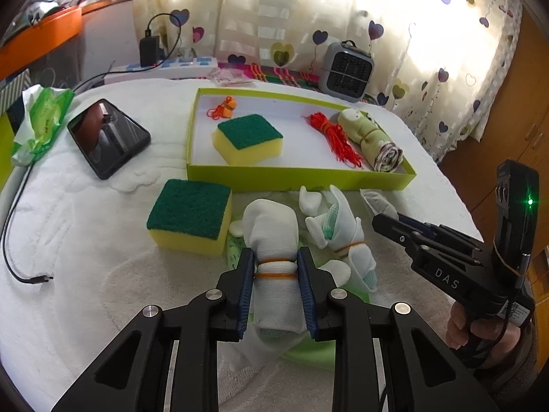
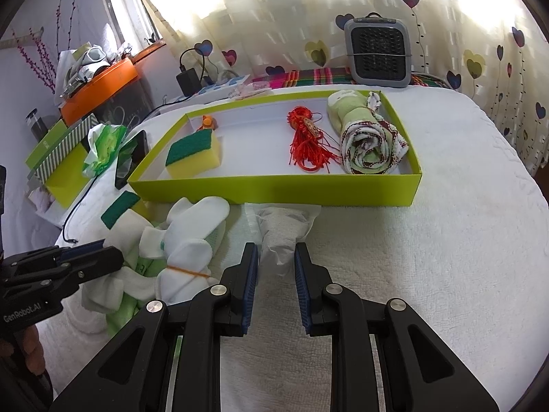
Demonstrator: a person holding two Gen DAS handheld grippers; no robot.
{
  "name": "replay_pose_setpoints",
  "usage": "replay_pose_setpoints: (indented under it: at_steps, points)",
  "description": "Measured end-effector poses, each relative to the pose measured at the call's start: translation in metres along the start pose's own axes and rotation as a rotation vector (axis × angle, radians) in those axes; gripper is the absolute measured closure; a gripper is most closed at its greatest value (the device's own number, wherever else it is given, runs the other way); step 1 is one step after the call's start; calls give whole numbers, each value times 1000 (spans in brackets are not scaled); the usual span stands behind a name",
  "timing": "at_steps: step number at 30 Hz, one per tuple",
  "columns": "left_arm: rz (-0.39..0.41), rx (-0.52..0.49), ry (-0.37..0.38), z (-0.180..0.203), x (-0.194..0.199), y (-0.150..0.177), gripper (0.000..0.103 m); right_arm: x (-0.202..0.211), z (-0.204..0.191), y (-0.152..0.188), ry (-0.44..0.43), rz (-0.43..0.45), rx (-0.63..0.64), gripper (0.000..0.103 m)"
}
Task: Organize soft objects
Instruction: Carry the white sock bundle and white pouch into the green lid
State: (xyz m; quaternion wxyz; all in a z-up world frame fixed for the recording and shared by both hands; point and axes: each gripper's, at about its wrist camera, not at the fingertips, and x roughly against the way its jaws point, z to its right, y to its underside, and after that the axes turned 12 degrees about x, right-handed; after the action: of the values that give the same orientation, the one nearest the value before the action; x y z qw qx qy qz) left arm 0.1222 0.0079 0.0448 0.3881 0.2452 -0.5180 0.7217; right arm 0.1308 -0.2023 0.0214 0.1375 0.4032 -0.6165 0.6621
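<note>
A lime-green tray (image 1: 295,180) (image 2: 274,192) holds a yellow-and-green sponge (image 1: 247,139) (image 2: 194,153), a red tassel cord (image 1: 334,135) (image 2: 307,144), a rolled green cloth (image 1: 372,139) (image 2: 369,137) and a small orange item (image 1: 227,105). My left gripper (image 1: 276,266) is shut on a white sock roll (image 1: 272,237) bound by orange rubber bands. A second white sock bundle (image 1: 339,233) (image 2: 187,254) lies beside it. A second sponge (image 1: 190,218) lies in front of the tray. My right gripper (image 2: 276,261) has its pads on both sides of a wrapped white packet (image 2: 283,231); I cannot tell if they press it.
A phone (image 1: 108,137) and a green tissue pack (image 1: 43,118) lie at the left on the white towel-covered table (image 2: 446,240). A cable (image 1: 13,226) runs along the left edge. A grey fan heater (image 2: 377,53) and a power strip (image 1: 164,67) stand behind the tray.
</note>
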Motion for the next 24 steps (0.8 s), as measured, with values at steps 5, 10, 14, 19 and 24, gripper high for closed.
replay_pose_setpoints:
  at_steps: [5, 10, 14, 19, 24]
  points:
    - [15, 8, 23, 0, 8, -4, 79, 3, 0, 0, 7, 6, 2, 80]
    - [39, 5, 47, 3, 17, -11, 79, 8, 1, -4, 11, 18, -2, 80]
    - [56, -4, 57, 5, 22, -20, 79, 12, 0, -6, 10, 29, 1, 80]
    - [65, -16, 69, 11, 20, -34, 79, 16, 0, -9, 13, 36, 2, 80]
    - [66, -31, 80, 18, 15, -45, 79, 17, 0, -13, 15, 42, 4, 80]
